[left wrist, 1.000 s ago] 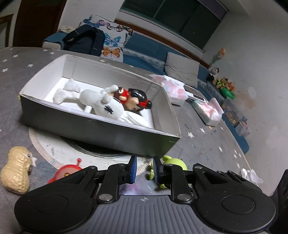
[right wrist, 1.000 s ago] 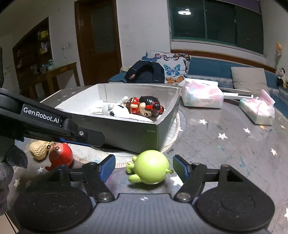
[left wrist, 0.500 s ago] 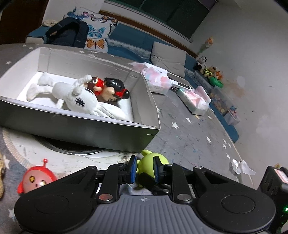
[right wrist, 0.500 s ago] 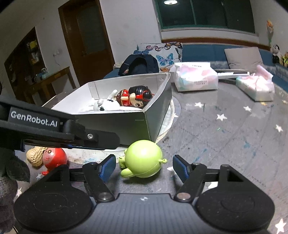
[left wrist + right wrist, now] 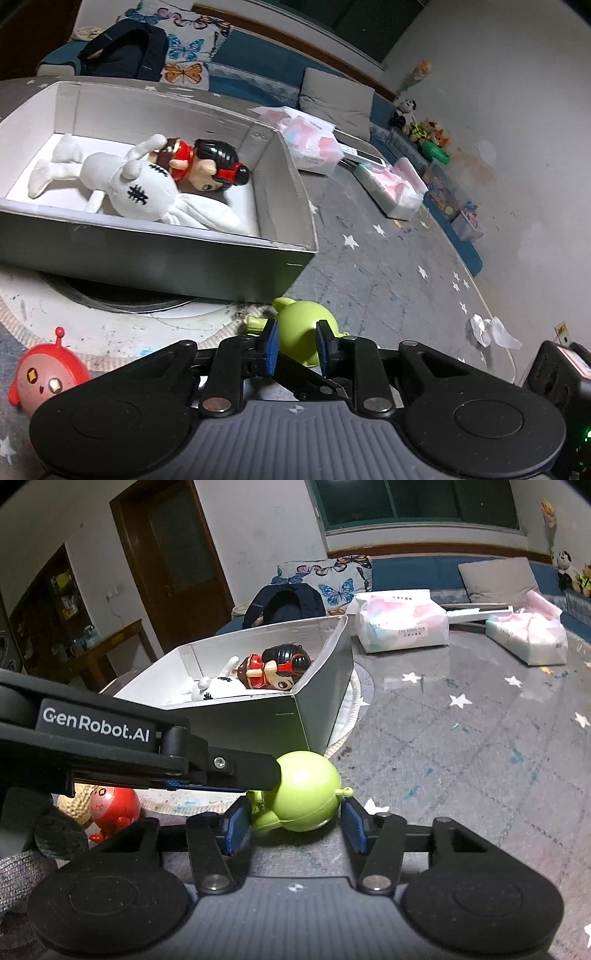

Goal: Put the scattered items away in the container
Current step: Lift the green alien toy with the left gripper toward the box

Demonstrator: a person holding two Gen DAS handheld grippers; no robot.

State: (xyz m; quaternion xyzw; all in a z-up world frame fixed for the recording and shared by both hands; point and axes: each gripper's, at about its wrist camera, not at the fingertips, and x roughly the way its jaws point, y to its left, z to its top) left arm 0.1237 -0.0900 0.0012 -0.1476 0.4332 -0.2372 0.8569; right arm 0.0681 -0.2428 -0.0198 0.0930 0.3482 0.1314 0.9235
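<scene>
Left wrist view taking in the grey starred surface (image 5: pixel 388 280) first. Sitting on it, the open box (image 5: pixel 159 254), already holding a white plush (image 5: pixel 136 188) and a red figure (image 5: pixel 207 166) lying side by side. Resting outside, just beside the box's near corner, the green toy (image 5: pixel 306 790), not yet in the box. Waiting further left on the surface, the red toy (image 5: pixel 44 380), well apart from the green one. Reaching in low from the left, the left claw (image 5: pixel 295 347), jaws opening, its pads flanking the green toy's top without pressing. Closing from below, the right claw (image 5: pixel 293 821), blue pads (image 5: pixel 234 823) at either side of the green toy, touching or nearly so; cannot tell whether gripping yet.
</scene>
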